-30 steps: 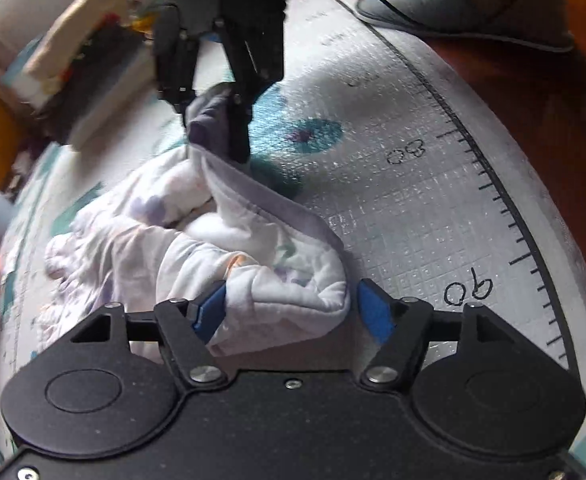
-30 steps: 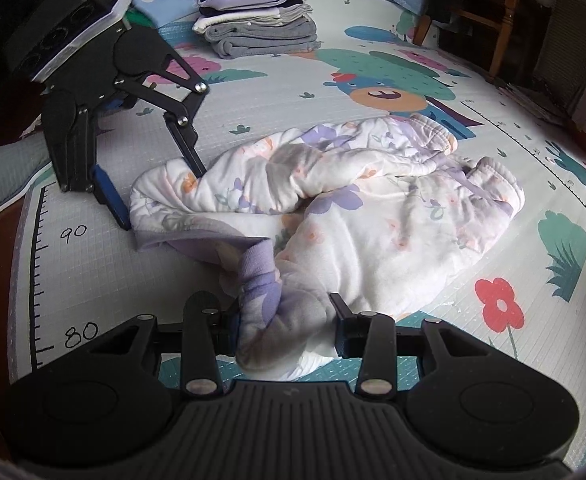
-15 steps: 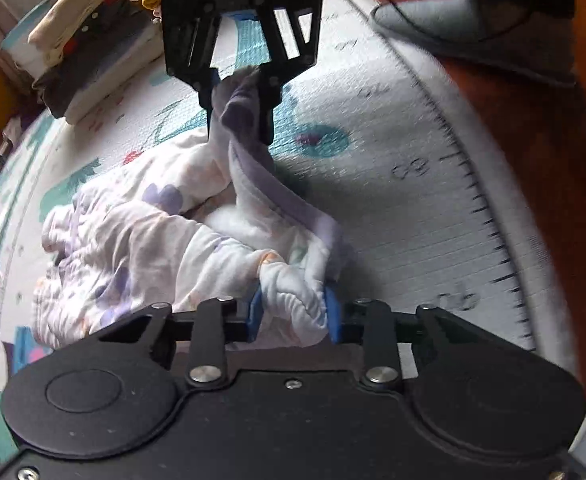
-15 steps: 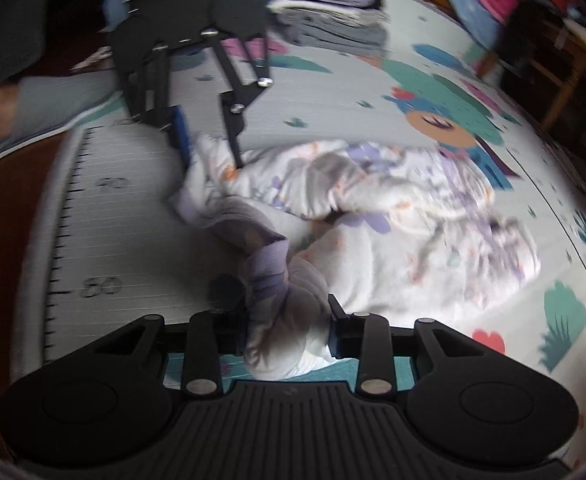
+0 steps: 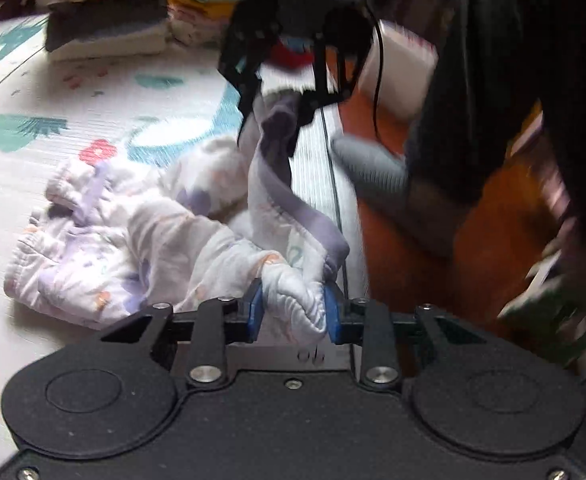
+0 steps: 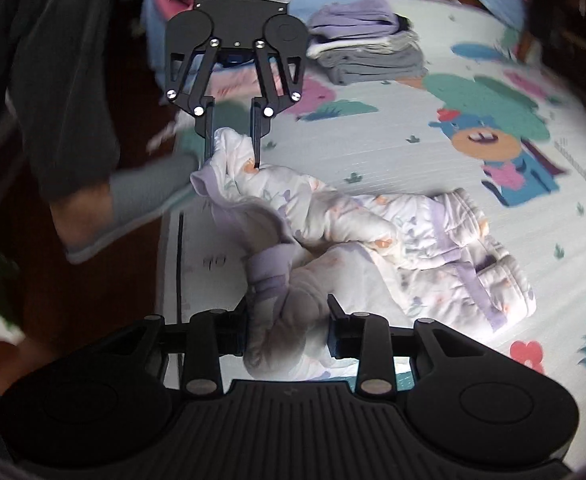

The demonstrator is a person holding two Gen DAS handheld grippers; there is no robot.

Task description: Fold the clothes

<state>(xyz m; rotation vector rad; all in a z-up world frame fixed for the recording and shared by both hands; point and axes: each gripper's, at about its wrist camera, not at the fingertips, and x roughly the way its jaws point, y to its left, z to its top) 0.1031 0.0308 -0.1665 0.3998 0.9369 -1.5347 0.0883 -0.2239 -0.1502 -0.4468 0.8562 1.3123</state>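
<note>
A white quilted garment [image 5: 133,240] with a floral print and lilac trim lies crumpled on the play mat [image 5: 93,92]. My left gripper [image 5: 293,312] is shut on a bunched white corner of it, blue pads pressing both sides. My right gripper [image 5: 273,128] is shut on the lilac waistband end farther off, and the trim stretches between the two. In the right wrist view, the right gripper [image 6: 289,328] clamps a fold of the garment [image 6: 413,240], and the left gripper [image 6: 233,158] holds the opposite corner raised off the mat [image 6: 413,152].
Stacks of folded clothes [image 6: 369,48] [image 5: 109,28] sit at the mat's far side. A person's grey slipper [image 6: 145,200] [image 5: 373,172] and dark trouser leg stand at the mat's edge on the wooden floor [image 5: 433,280]. A white box [image 5: 397,68] sits behind.
The left gripper's jaws closed on the white corner. Both grippers then rose, lifting the waistband edge off the mat while the legs stayed down. The left view rolled and swung toward the person.
</note>
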